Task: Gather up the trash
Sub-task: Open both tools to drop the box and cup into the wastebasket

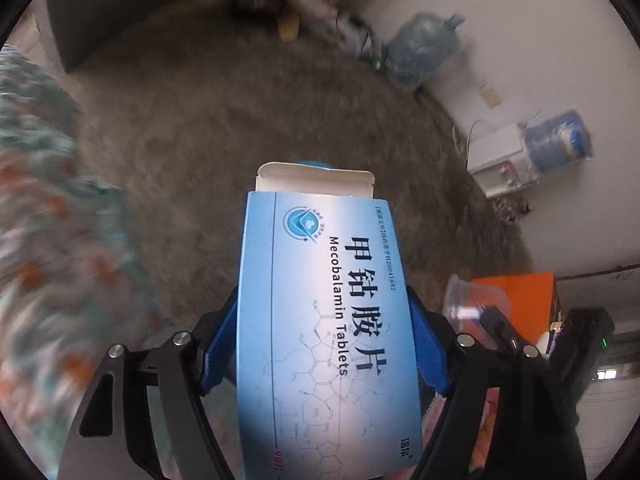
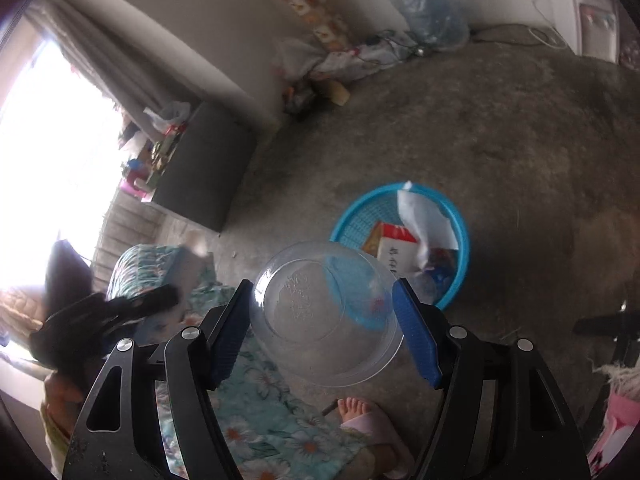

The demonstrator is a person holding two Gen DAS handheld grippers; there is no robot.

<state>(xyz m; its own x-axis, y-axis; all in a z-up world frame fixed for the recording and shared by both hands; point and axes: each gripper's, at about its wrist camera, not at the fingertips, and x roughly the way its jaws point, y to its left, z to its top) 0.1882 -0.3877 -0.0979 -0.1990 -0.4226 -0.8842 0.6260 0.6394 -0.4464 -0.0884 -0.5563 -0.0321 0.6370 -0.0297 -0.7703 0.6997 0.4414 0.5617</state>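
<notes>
The floor (image 2: 500, 120) is bare concrete and mostly free of litter in both views; along the far wall some bags and a big water bottle (image 2: 428, 12) lie, and I cannot tell if they count as trash.

The blue basket (image 2: 462, 240) stands on the floor just ahead of the right hand-held gripper (image 2: 324, 312). It already has several things inside: a white and red carton (image 2: 394, 250), a torn white paper (image 2: 424, 216) and some smaller wrappers. So part of the collecting looks done.

Two pieces are not yet in the basket. The right hand-held gripper holds a clear plastic cup (image 2: 320, 312) between its blue pads, jaws quite wide around it, close above the basket's near rim. The left hand-held gripper (image 1: 326, 336) clamps a blue medicine box (image 1: 324, 320) with its top flap open, over the floor; the basket is almost hidden behind the box there.

I judge the task is far along: both items need dropping in.
</notes>
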